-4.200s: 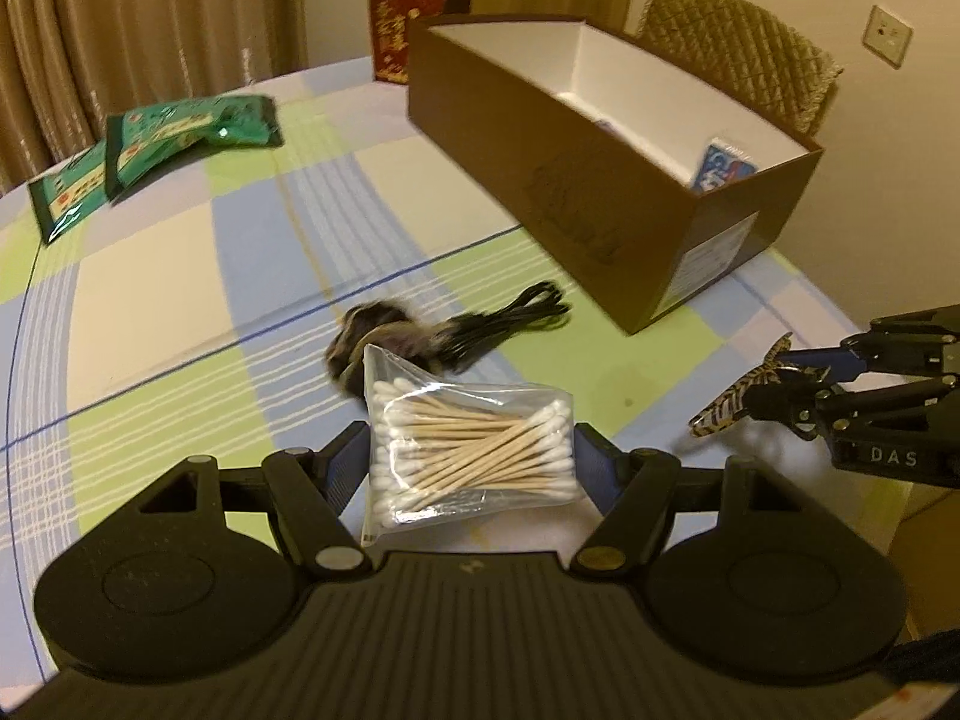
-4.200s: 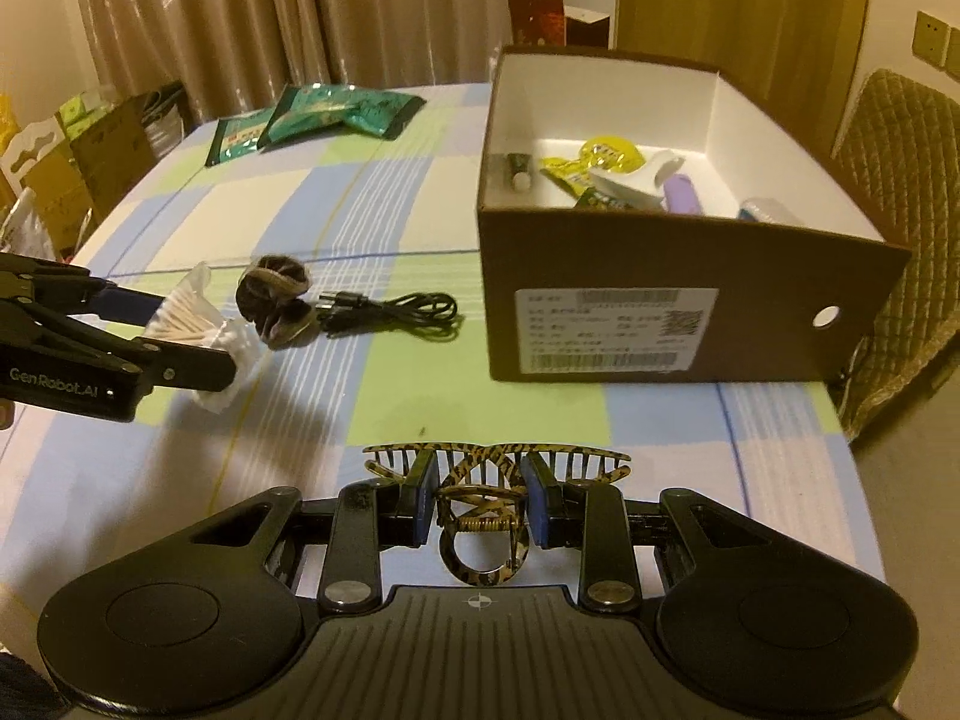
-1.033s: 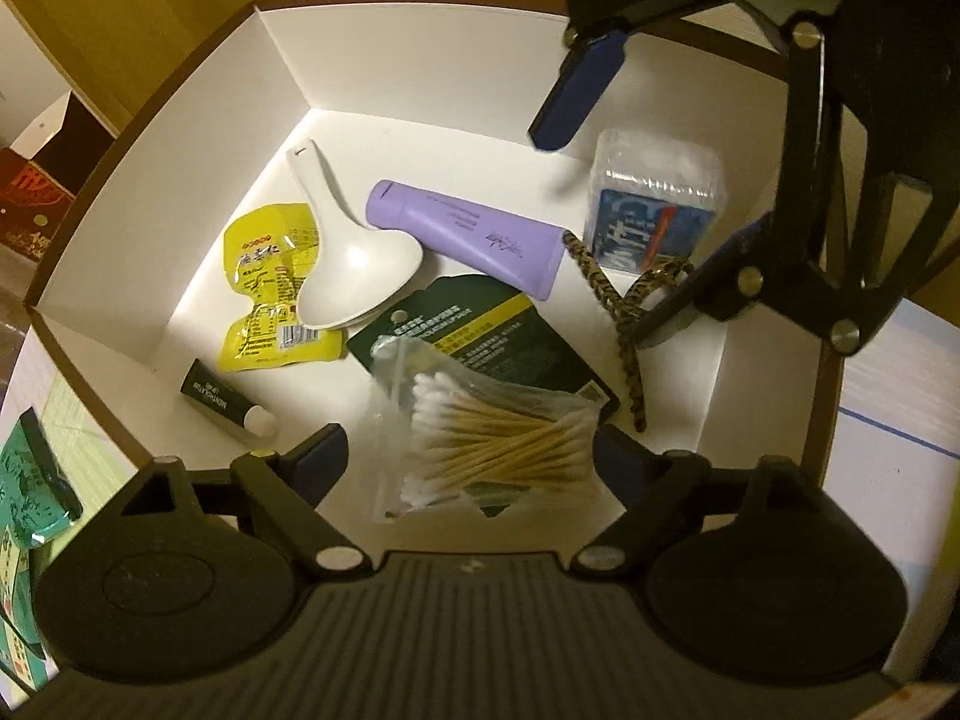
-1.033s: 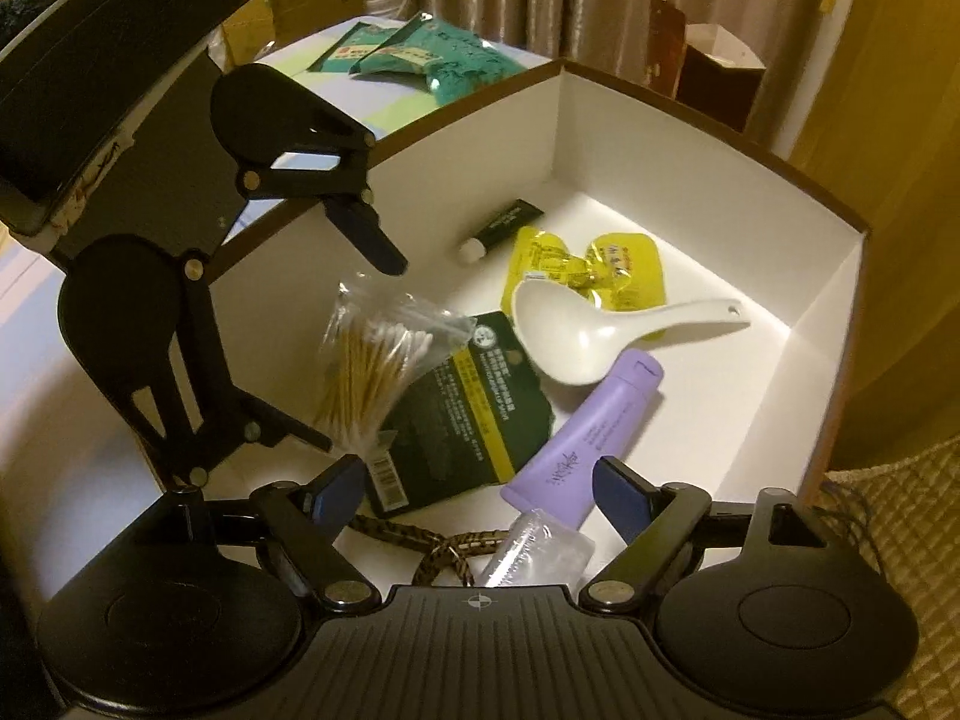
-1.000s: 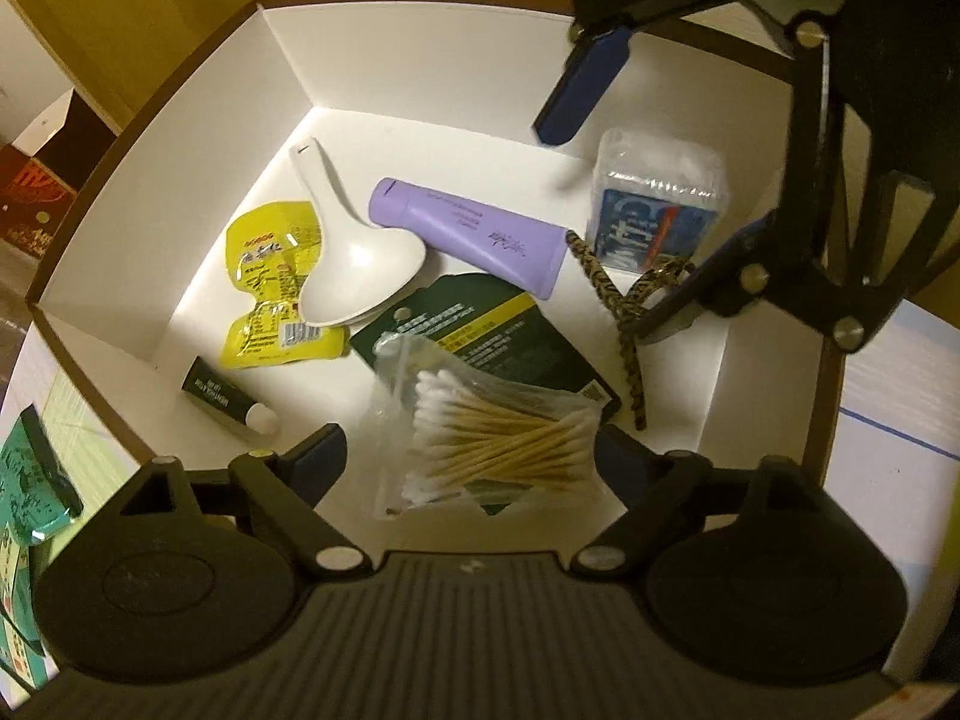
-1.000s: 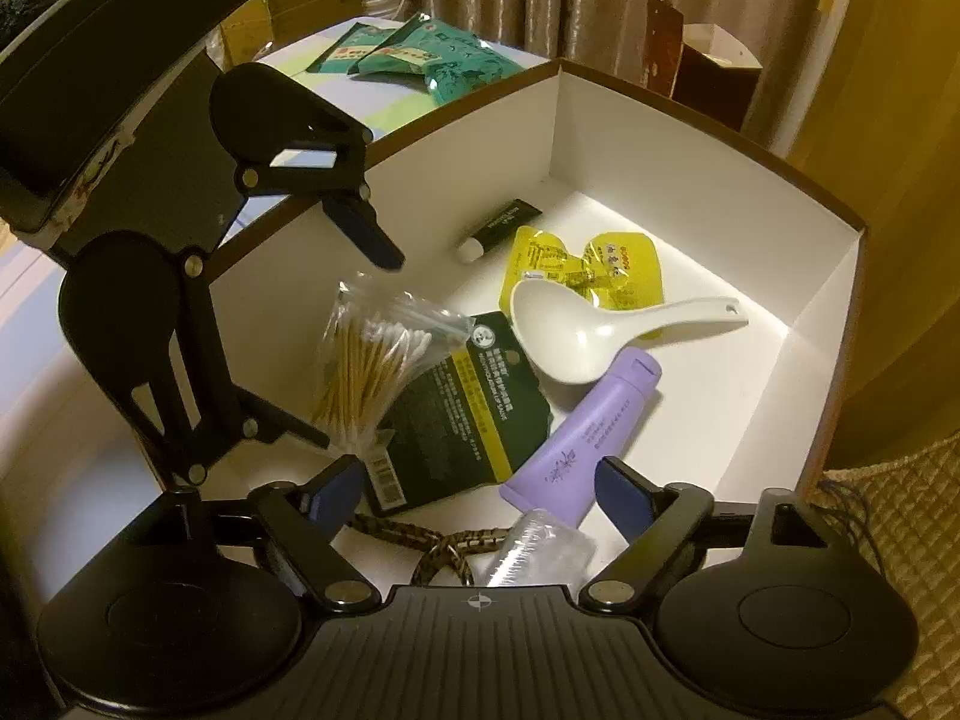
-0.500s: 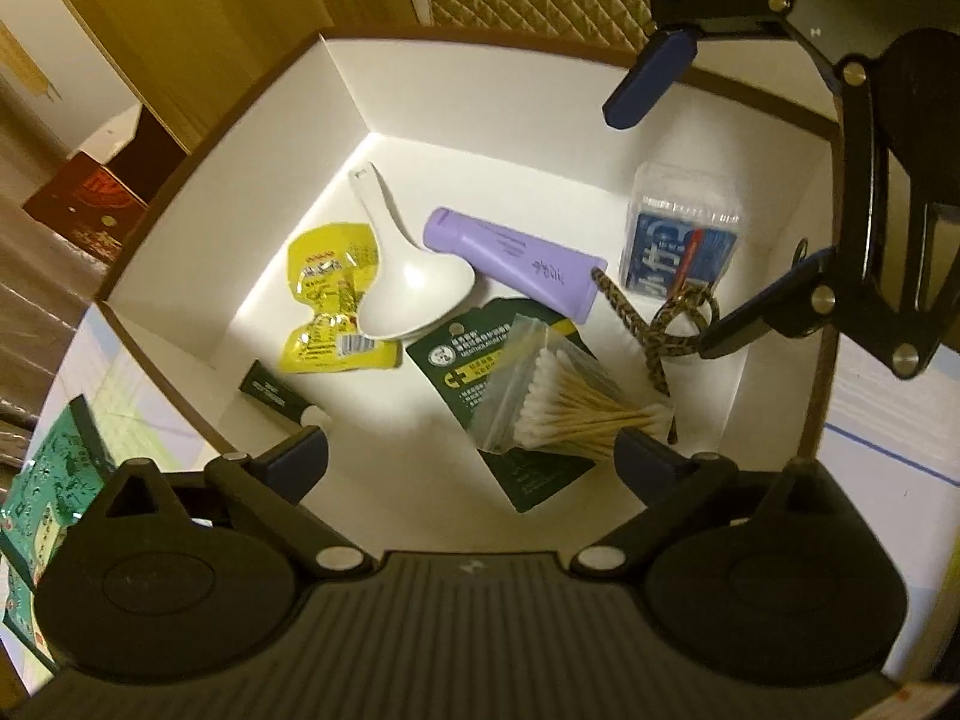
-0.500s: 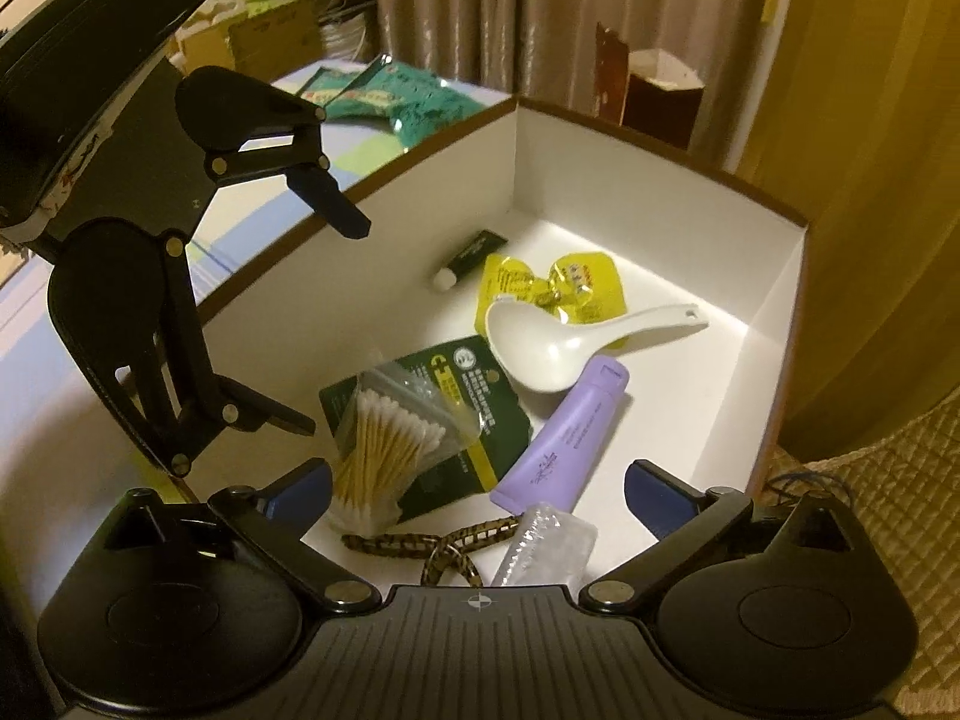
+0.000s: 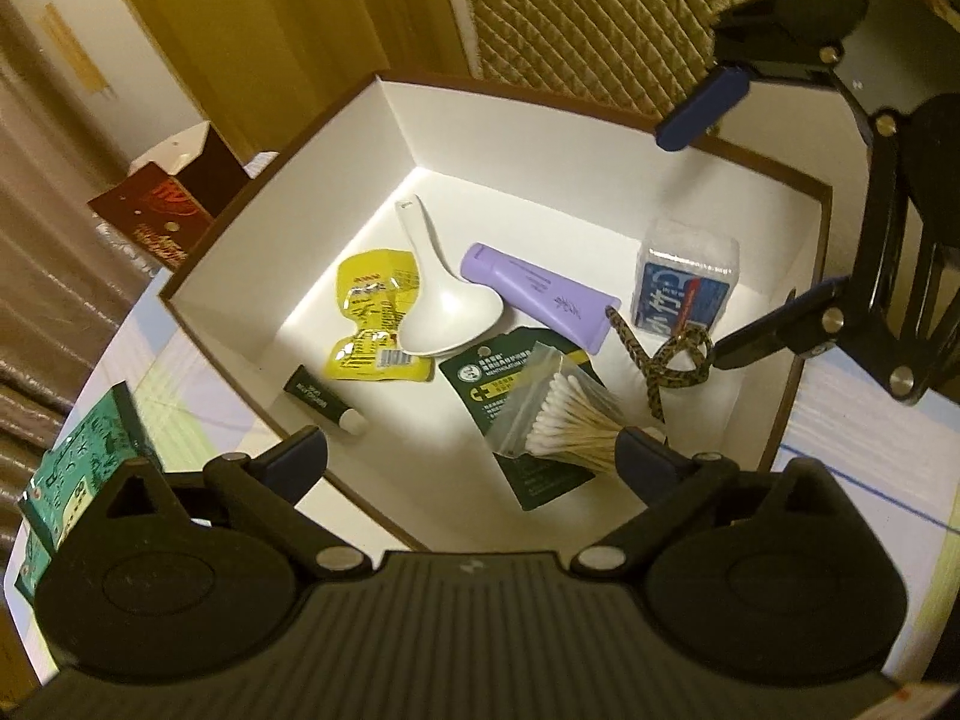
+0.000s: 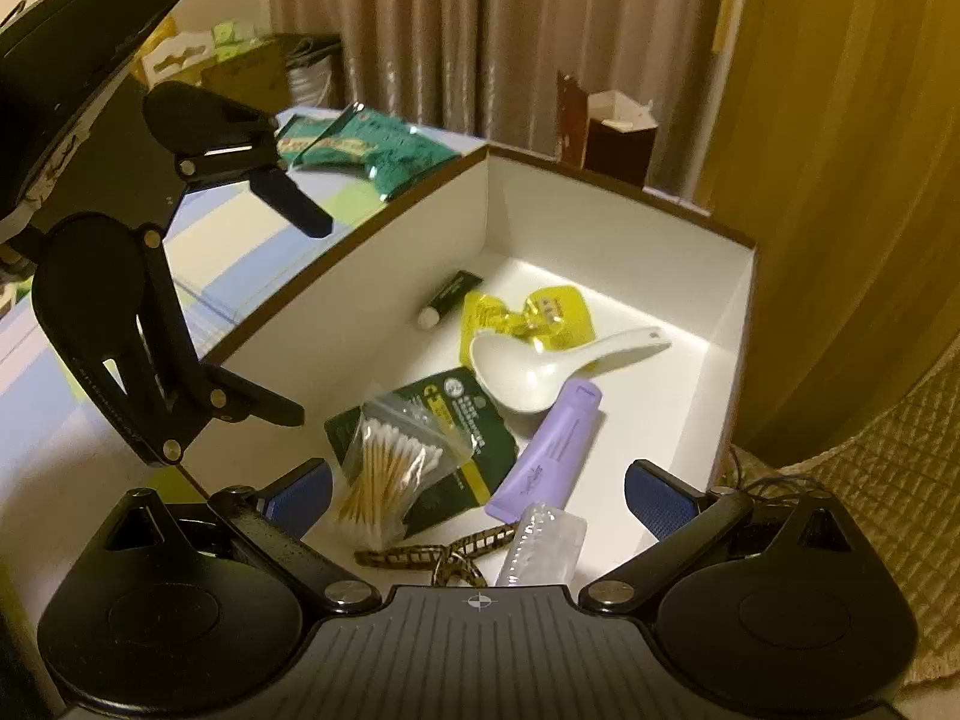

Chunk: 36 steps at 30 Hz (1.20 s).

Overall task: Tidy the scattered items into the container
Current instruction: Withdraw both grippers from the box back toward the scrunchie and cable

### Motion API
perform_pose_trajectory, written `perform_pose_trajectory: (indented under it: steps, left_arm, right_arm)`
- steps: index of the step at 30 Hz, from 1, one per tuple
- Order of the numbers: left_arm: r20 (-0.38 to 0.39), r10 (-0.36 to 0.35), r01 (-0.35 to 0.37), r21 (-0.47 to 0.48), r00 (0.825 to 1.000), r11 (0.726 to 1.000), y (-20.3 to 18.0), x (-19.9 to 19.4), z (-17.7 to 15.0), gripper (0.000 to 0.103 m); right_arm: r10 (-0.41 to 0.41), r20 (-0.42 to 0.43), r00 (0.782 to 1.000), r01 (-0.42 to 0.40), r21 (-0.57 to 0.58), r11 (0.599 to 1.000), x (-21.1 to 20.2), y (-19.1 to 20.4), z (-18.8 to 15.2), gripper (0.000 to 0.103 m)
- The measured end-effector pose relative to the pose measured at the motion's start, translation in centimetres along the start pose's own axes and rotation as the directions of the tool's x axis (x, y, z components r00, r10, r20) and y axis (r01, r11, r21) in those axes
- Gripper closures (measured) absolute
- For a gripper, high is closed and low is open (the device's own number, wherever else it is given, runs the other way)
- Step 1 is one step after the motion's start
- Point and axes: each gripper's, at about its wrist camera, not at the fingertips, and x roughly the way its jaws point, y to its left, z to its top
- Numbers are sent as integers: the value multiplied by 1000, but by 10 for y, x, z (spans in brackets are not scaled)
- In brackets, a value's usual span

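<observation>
Inside white-walled box (image 9: 288, 228), cotton swabs (image 9: 570, 426) lie below wide-spread left fingers (image 9: 294, 456).

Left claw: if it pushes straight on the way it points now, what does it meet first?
Most likely the bag of cotton swabs, lying on the dark green sachet on the box floor, just ahead of the open left claw. Depth is hard to judge in this view.

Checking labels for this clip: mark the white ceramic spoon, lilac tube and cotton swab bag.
white ceramic spoon (image 9: 447, 315), left wrist view, bowl.
lilac plastic tube (image 9: 540, 295), left wrist view, body.
clear cotton swab bag (image 10: 390, 462), right wrist view, sticks.
</observation>
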Motion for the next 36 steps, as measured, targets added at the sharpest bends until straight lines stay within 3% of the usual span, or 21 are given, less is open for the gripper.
perform_pose_trajectory:
  steps: [5,16,29,36]
  left_arm:
    - [23,37,-37,-14,999,999,2,-16,-3,2]
    - [108,33,-24,-87,994,996,8,-63,-28,2]
    - [191,95,-50,-228,977,972,27,-128,-87,2]
    - [192,127,-69,-284,973,956,31,-152,-127,1]
  right_arm:
    - [-33,40,999,32,32,999,-13,4,0,2]
    - [-90,103,991,78,115,990,-38,23,-6,2]
    - [-175,189,966,126,244,961,-64,70,-9,2]
    - [-171,220,960,93,324,942,-67,104,-10,2]
